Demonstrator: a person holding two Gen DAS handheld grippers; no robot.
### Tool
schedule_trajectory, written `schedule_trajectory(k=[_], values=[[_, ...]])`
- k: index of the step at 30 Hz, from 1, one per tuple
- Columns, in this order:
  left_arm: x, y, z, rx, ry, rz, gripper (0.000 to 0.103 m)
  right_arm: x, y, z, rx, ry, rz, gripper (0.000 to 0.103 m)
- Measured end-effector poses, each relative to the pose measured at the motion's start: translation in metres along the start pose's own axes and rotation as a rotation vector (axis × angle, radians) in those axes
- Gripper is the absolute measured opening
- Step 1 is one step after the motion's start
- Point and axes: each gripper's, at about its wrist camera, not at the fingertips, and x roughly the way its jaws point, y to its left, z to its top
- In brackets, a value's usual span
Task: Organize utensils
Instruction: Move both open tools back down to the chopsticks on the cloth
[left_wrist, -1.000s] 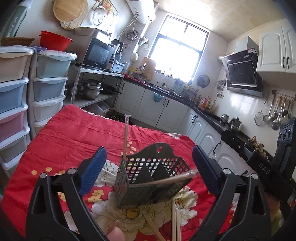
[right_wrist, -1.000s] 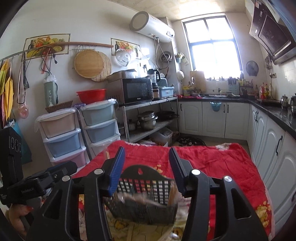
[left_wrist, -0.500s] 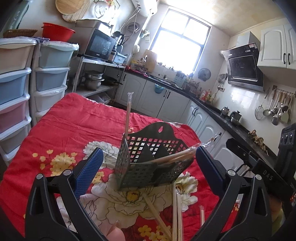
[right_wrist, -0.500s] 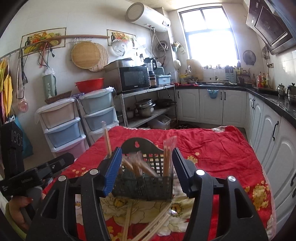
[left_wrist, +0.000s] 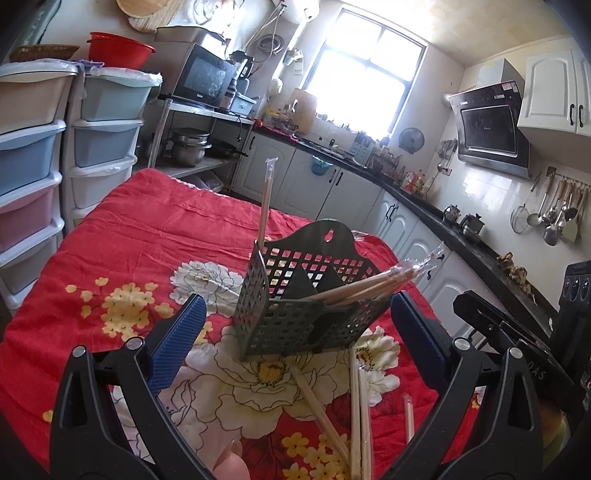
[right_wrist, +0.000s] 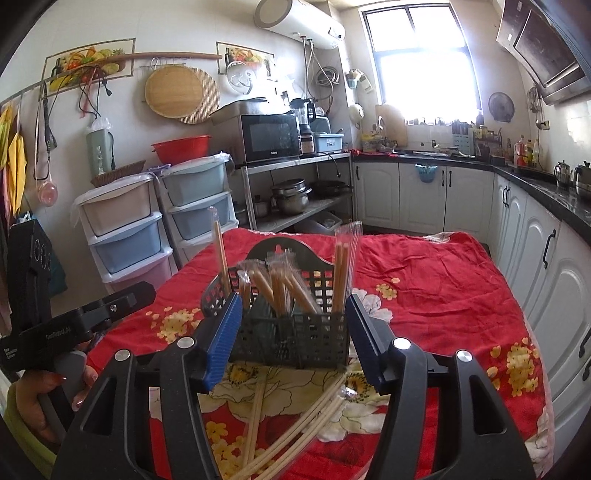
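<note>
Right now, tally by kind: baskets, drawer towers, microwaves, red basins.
basket: 1
drawer towers: 2
microwave: 1
red basin: 1
total: 5

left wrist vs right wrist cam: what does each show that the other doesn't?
Left wrist only: the utensils hanging on the wall rail and the white upper cabinet.

Right wrist only: the round boards hung on the wall, the fruit pictures, and the hand holding the other gripper.

Both: the dark basket with wrapped chopsticks in it, loose chopsticks on the red flowered cloth, the microwave, drawers, window.
</note>
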Motion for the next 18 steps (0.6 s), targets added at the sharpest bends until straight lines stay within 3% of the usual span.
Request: schedule_trajectory(k=[18], values=[[0.013, -0.002, -0.014, -0.006, 0.069, -0.001, 0.092, 0.01, -0.011, -0.026, 0.012, 0.082, -0.029, 0.057]])
